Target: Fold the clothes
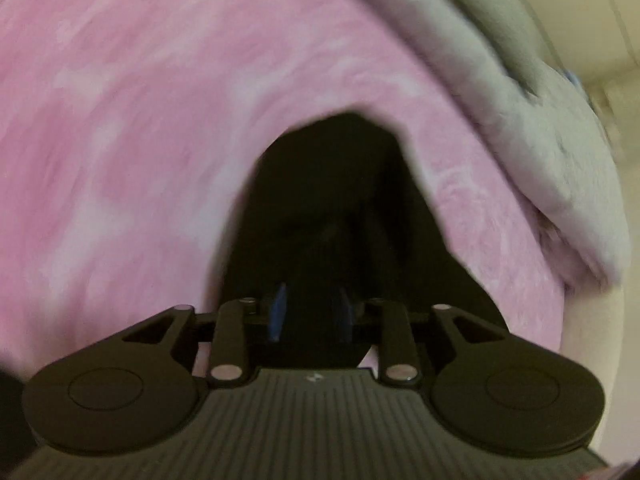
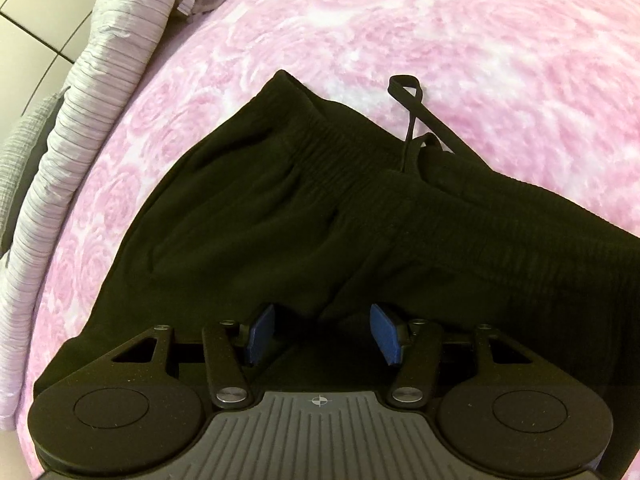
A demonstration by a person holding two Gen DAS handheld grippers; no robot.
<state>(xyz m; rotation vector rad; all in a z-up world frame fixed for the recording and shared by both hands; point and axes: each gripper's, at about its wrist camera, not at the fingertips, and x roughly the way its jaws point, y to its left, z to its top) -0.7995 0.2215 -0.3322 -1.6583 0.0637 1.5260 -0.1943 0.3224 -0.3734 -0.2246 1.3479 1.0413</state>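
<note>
A pink rose-patterned blanket (image 2: pixel 460 32) covers the bed, with a grey ribbed pillow (image 2: pixel 80 92) along its edge. On it lie the black pants (image 2: pixel 280 220), waistband away from the right camera, drawstring (image 2: pixel 408 96) looped loose on the blanket. The left gripper (image 1: pixel 310 312) has its fingers drawn close on a lifted part of the black fabric, apparently pinching it; that view is blurred. The right gripper (image 2: pixel 320 330) stands open, blue pads (image 2: pixel 386 334) either side of a fabric ridge. To fold well, it probably should close fully on the ridge before lifting, keeping both edges level
</note>
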